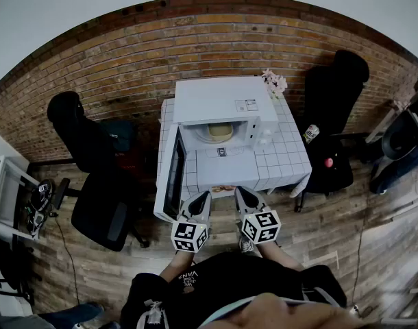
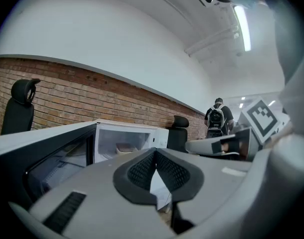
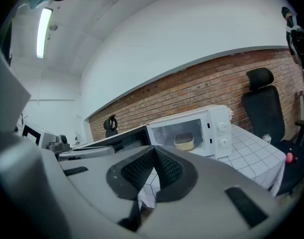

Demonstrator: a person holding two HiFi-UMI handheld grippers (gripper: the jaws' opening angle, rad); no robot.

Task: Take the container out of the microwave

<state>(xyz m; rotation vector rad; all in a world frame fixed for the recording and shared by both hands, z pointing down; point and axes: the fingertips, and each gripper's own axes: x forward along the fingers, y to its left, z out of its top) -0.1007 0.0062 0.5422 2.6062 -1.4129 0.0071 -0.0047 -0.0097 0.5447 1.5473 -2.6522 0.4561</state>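
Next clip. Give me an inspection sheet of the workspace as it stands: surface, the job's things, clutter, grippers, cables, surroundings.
Surface: white tiled table, bearing the microwave.
Job's things: microwave, its door swung open to the left; beige container inside.
Clutter: pink flowers behind the microwave; a can and a red object on the right chair.
Grippers: left gripper and right gripper both shut, empty, held at the table's front edge.
Cables: one thin cable on the floor at the left.
Surroundings: brick wall, wooden floor, a second black chair at the left.
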